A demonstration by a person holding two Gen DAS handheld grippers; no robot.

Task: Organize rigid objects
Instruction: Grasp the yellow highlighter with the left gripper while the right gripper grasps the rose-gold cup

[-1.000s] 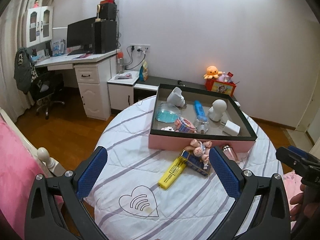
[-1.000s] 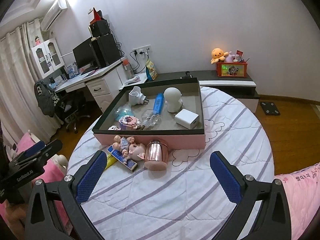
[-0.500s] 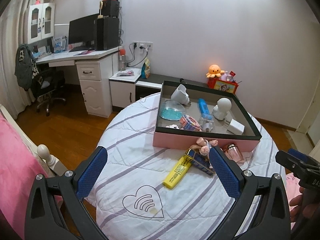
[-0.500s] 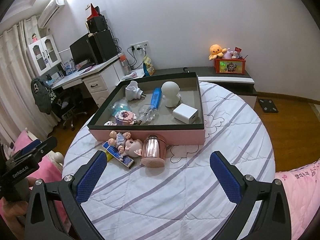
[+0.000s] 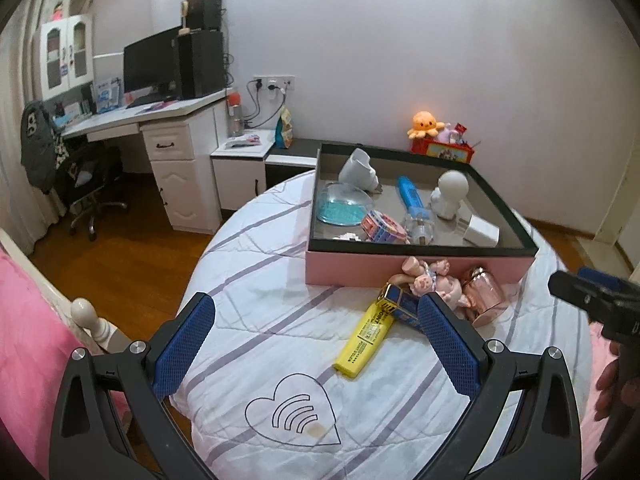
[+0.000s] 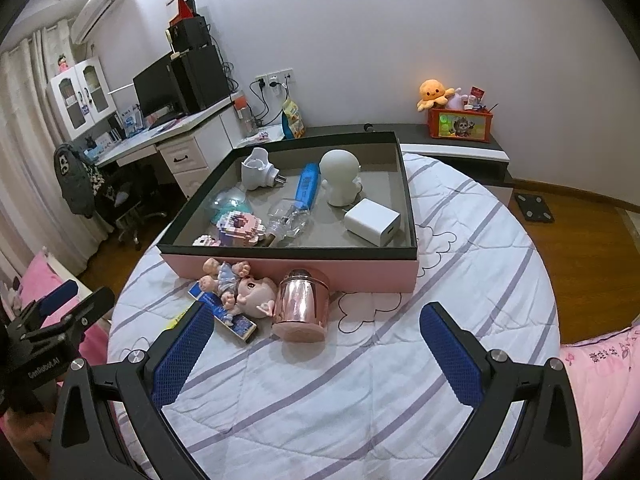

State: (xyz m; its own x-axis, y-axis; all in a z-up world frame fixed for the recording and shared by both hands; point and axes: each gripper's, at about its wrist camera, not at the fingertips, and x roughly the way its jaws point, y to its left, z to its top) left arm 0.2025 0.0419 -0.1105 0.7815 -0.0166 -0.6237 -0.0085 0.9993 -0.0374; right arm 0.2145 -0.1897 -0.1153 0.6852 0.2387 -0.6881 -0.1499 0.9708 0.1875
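Observation:
A pink box with a black rim (image 5: 420,269) (image 6: 296,270) sits on a round quilted table and holds several small objects. In front of it lie a yellow highlighter (image 5: 366,336), a blue flat box (image 6: 230,314) (image 5: 404,306), a pink pig doll (image 6: 244,290) (image 5: 434,280) and a shiny pink cup (image 6: 302,306) (image 5: 482,294) on its side. My left gripper (image 5: 316,340) hovers open above the table's near left, short of the highlighter. My right gripper (image 6: 316,348) is open too, just in front of the cup and doll. Neither holds anything.
The striped quilt (image 6: 460,280) drapes over the table's edge. A white desk with a monitor (image 5: 152,120) and an office chair (image 5: 88,188) stand to the left. A low shelf with an orange plush (image 6: 434,92) runs along the back wall. Pink bedding (image 5: 24,340) borders both sides.
Both grippers have moved closer to the table and its objects; the box and loose items look larger. Nothing on the table has shifted, and both grippers stay open.

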